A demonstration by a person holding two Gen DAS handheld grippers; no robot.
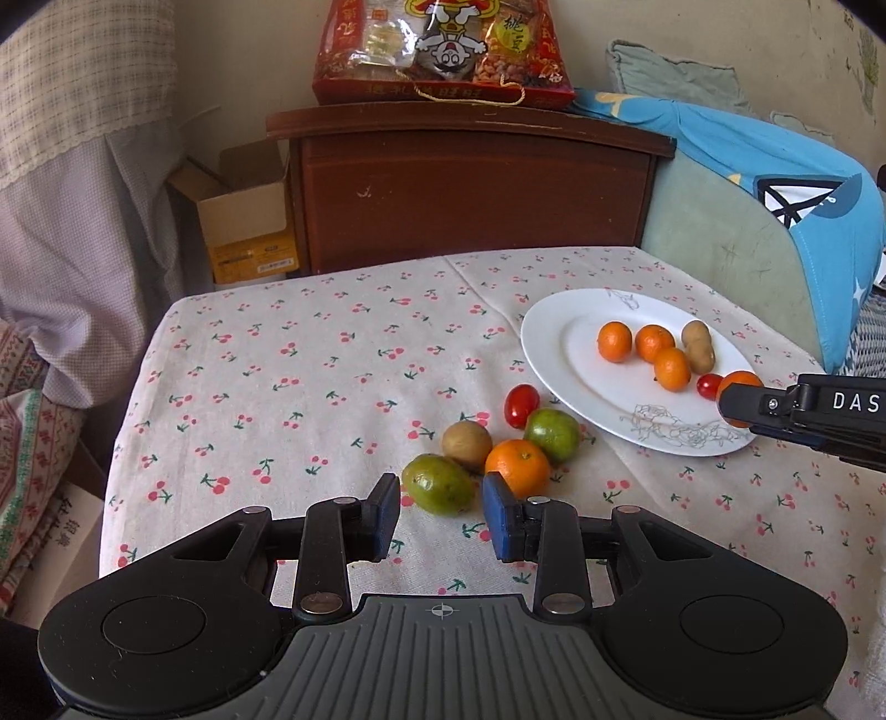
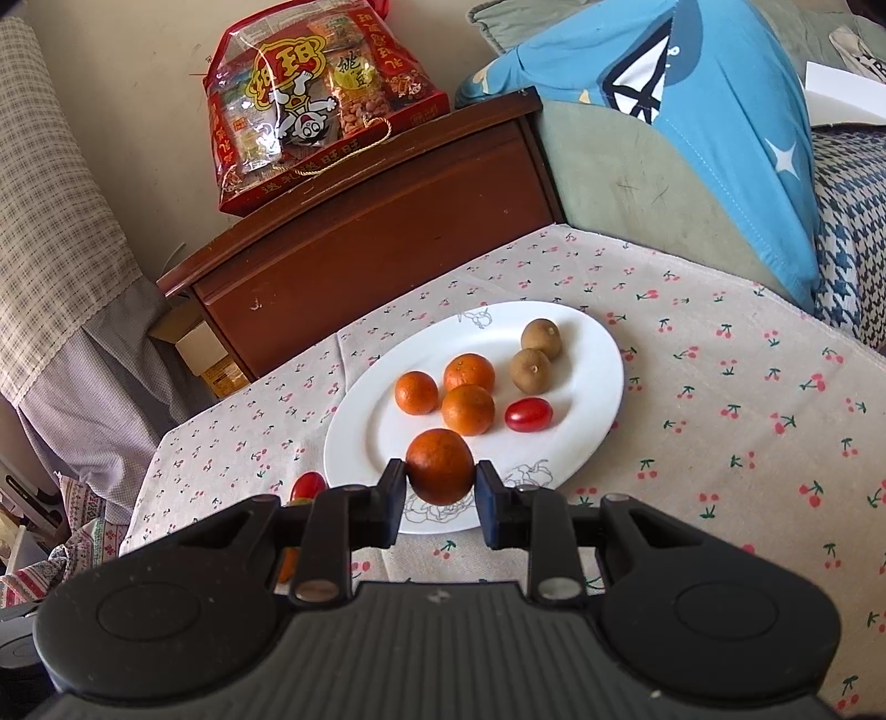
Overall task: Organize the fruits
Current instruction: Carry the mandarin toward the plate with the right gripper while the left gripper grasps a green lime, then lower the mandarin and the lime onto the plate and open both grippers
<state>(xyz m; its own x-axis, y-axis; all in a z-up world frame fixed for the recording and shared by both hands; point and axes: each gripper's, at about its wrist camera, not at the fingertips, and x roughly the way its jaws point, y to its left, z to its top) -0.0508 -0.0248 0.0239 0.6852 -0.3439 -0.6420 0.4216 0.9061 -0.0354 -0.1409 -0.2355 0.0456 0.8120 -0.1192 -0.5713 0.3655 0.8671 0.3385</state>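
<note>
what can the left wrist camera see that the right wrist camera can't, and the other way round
Only the left wrist view shows the loose pile on the tablecloth: two green fruits, a brown fruit and an orange, ahead of the empty left gripper.

Only the right wrist view shows the right gripper clamped on a small orange, and that two separate brown fruits lie on the plate.

Both show the white plate with three oranges and a cherry tomato, another tomato beside it, and the red snack bag.
</note>
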